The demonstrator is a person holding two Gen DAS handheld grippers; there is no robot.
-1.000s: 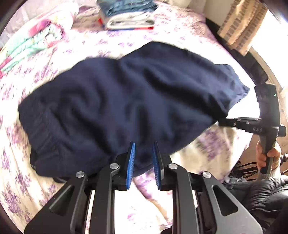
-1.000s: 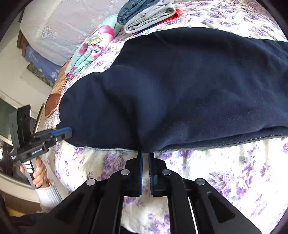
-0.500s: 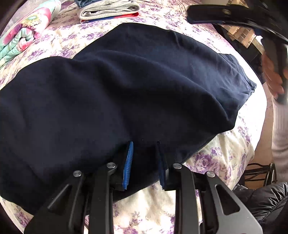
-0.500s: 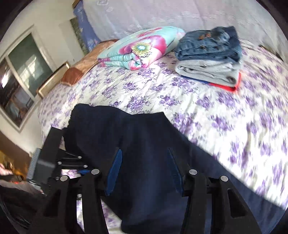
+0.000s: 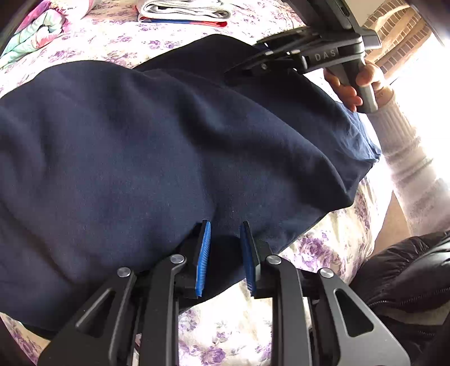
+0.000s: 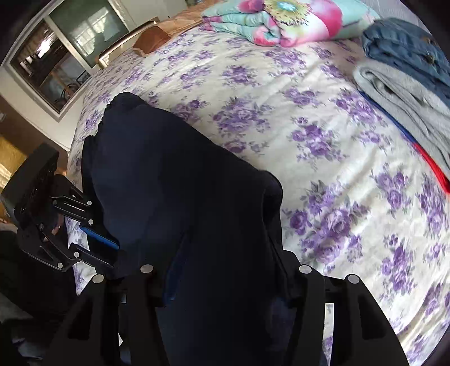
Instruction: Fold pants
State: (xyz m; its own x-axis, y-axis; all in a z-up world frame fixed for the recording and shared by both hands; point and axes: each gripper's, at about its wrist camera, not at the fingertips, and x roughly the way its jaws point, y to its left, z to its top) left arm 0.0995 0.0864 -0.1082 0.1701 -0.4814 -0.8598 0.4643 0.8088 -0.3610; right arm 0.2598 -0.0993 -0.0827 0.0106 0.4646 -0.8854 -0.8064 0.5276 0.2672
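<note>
Dark navy pants (image 5: 168, 146) lie spread across a bed with a purple-flowered sheet (image 5: 225, 332). My left gripper (image 5: 225, 247) is open at the near edge of the pants, its blue pads on either side of the cloth's hem. My right gripper (image 6: 225, 270) is open, its jaws wide, low over the other end of the pants (image 6: 182, 197); the cloth hides its pads. The right gripper also shows in the left wrist view (image 5: 253, 59), above the far edge of the pants. The left gripper shows in the right wrist view (image 6: 95, 242).
A stack of folded clothes, jeans on top (image 6: 407, 56), sits at the far side of the bed; it also shows in the left wrist view (image 5: 182, 12). A flowered quilt (image 6: 275, 22) lies folded by the headboard. A black jacket (image 5: 407, 267) is beside the bed.
My right gripper opened, let go of the pants' hem and swung over to the far side of the pants. My left gripper moved in onto the near edge and stayed open.
</note>
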